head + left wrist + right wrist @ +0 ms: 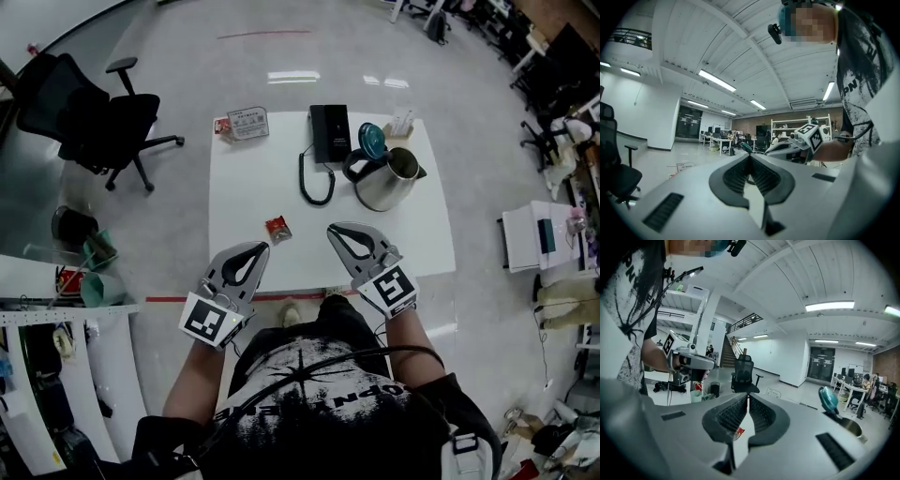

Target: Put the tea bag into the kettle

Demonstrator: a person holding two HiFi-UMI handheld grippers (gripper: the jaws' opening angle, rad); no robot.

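Note:
A small red tea bag (277, 228) lies on the white table (253, 187), between my two grippers and slightly beyond them. The steel kettle (389, 178) stands at the table's right, its teal lid (372, 141) flipped up. My left gripper (262, 247) is shut and empty, just left of the tea bag near the front edge. My right gripper (334, 228) is also shut and empty, right of the tea bag. In the right gripper view the tea bag (738, 431) shows through the gap behind the jaws, with the kettle's lid (828, 399) to the right.
A black kettle base (330, 131) with a looped cord (315, 186) sits at the table's back. A small card stand (247, 122) is at the back left. A black office chair (94, 117) stands left of the table, and shelves (56, 356) stand nearer on the left.

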